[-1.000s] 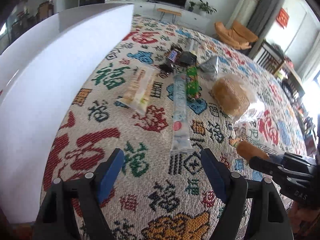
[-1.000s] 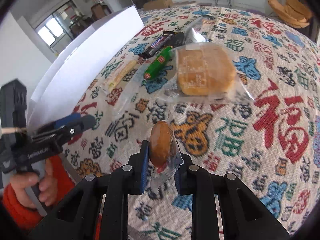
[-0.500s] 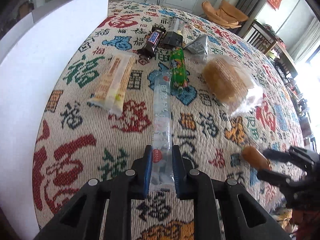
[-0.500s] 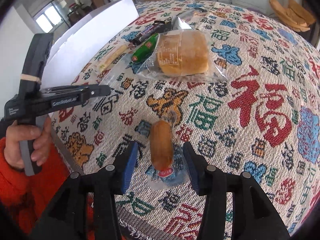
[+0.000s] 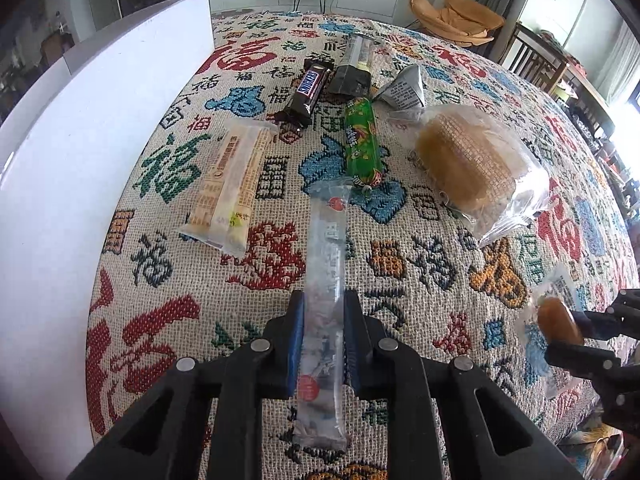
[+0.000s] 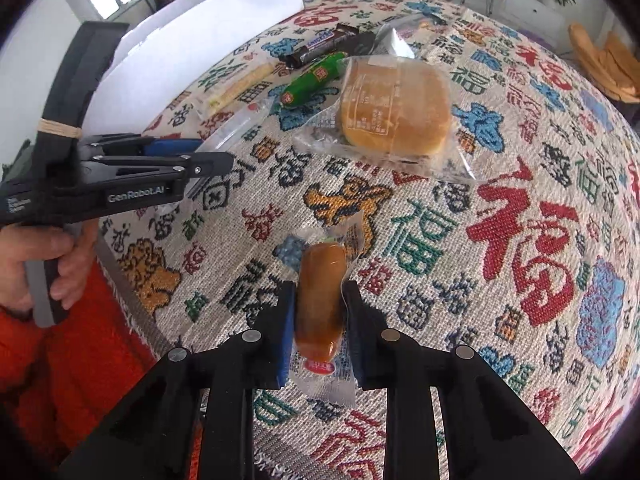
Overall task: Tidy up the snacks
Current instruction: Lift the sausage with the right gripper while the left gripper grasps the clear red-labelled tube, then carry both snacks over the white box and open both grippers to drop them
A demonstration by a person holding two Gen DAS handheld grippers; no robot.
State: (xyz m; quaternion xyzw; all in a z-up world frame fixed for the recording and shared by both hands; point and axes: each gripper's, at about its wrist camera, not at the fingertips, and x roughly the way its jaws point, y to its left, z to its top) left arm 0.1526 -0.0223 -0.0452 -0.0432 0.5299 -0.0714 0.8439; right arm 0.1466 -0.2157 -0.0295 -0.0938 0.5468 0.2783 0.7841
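- Left wrist view: my left gripper [image 5: 323, 340] is clenched on the near end of a long clear snack tube [image 5: 326, 264], which lies flat on the patterned counter [image 5: 168, 320]. Beyond it lie a wafer pack [image 5: 230, 184], a green sausage [image 5: 361, 142] and a bagged bun [image 5: 472, 164].
- Right wrist view: my right gripper [image 6: 318, 320] is closing on a small brown sausage [image 6: 321, 300] in its wrapper, pads pressing its sides.
- This looks like the pick-up step. Next, I judge, both snacks need lifting clear and carrying to the white box [image 5: 80, 140] at the counter's left edge.
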